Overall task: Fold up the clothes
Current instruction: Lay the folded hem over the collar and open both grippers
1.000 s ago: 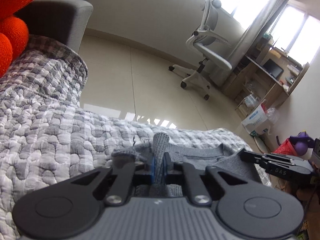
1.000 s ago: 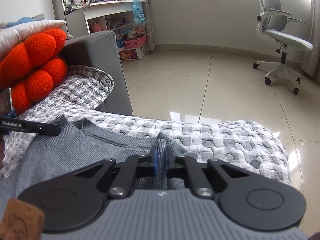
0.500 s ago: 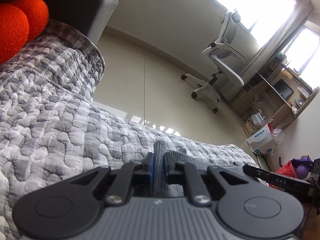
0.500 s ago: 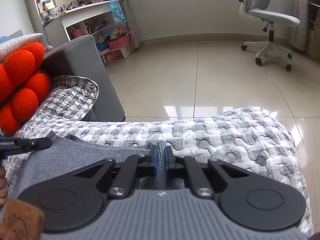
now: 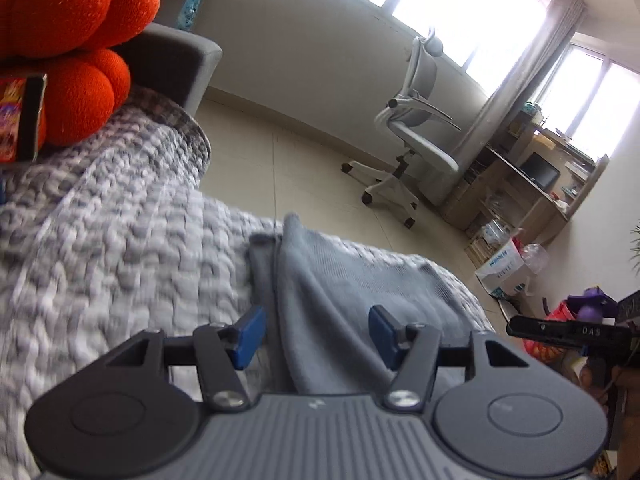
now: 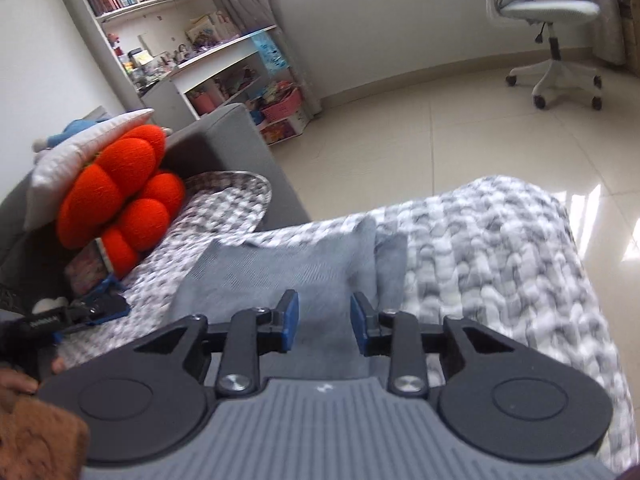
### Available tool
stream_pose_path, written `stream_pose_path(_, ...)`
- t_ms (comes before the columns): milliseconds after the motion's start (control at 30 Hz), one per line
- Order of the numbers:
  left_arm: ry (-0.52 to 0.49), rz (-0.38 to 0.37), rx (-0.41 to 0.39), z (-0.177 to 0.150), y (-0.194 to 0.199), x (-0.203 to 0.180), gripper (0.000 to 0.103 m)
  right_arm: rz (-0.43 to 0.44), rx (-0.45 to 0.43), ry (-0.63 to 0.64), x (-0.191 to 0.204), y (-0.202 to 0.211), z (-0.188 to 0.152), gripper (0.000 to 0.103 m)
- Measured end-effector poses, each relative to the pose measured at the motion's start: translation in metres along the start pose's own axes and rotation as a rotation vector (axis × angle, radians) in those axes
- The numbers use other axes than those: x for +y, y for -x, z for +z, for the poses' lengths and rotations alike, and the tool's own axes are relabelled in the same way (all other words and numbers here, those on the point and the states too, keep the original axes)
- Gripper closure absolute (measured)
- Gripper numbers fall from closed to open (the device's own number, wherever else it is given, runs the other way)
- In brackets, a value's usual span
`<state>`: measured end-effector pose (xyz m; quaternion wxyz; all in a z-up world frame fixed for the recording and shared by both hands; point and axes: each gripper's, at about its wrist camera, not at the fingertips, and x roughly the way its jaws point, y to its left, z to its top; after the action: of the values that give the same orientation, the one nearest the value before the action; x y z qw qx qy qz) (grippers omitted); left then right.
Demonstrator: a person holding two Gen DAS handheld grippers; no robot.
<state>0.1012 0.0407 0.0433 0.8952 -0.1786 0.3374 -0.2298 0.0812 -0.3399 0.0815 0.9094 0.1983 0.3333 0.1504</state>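
a grey knit sweater point(image 6: 280, 276) lies folded flat on the grey-and-white quilted blanket point(image 6: 492, 248), one edge doubled over.

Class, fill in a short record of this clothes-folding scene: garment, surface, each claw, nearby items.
garment: grey knitted sweater, folded, lying on the quilt
surface: grey-and-white checked quilted blanket over a grey sofa
left claw: jaws opening, sweater edge between them, pads not pressing
right claw: jaws opening above the sweater, holding nothing
nearby: orange knotted plush cushion; white office chair on the tiled floor
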Motion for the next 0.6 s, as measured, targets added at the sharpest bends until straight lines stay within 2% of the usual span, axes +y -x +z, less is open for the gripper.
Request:
stream_pose_path(100, 0.036, -0.052, 0.010, -0.031, 0.018, 0.000, 0.040, 0.056, 0.015, -0.033, 0.002, 0.031, -0.027, 0.065)
stream_pose_path(167, 0.039, -0.065, -0.005, -0.040, 0.017, -0.001, 0.039, 0.080, 0.024, -0.051, 0.004, 0.047, -0.045, 0.065)
stream_pose_path(300, 0.042, -0.102, 0.001, -0.045, 0.003, -0.001, 0.038, 0.020, 0.056, -0.036, 0.008, 0.044, -0.073, 0.065)
stream_pose_path(400, -0.008, -0.091, 0.008, -0.054, 0.001, -0.009, 0.041, 0.034, 0.056, -0.069, 0.003, 0.038, -0.084, 0.065)
stream_pose_path(467, -0.016, -0.088, 0.027, -0.058, -0.002, -0.011, 0.055, 0.051, 0.046, -0.094, -0.002, 0.035, -0.090, 0.065)
stream_pose_path(500, -0.019, -0.066, 0.051, -0.060, -0.006, -0.011, 0.076, 0.053, 0.040, -0.100, -0.003, 0.034, -0.091, 0.065)
stream_pose_path(533, -0.012, -0.047, 0.080, -0.060, -0.010, -0.009, 0.086, 0.046, 0.033, -0.100, -0.003, 0.033, -0.091, 0.080)
stream_pose_path(567, 0.008, -0.046, 0.090, -0.059, -0.011, -0.006, 0.086, 0.041, 0.027, -0.104, -0.002, 0.034, -0.090, 0.089)
stream_pose_path(600, 0.037, -0.057, 0.089, -0.057, -0.008, -0.001, 0.089, 0.039, 0.023, -0.110, 0.000, 0.037, -0.089, 0.090)
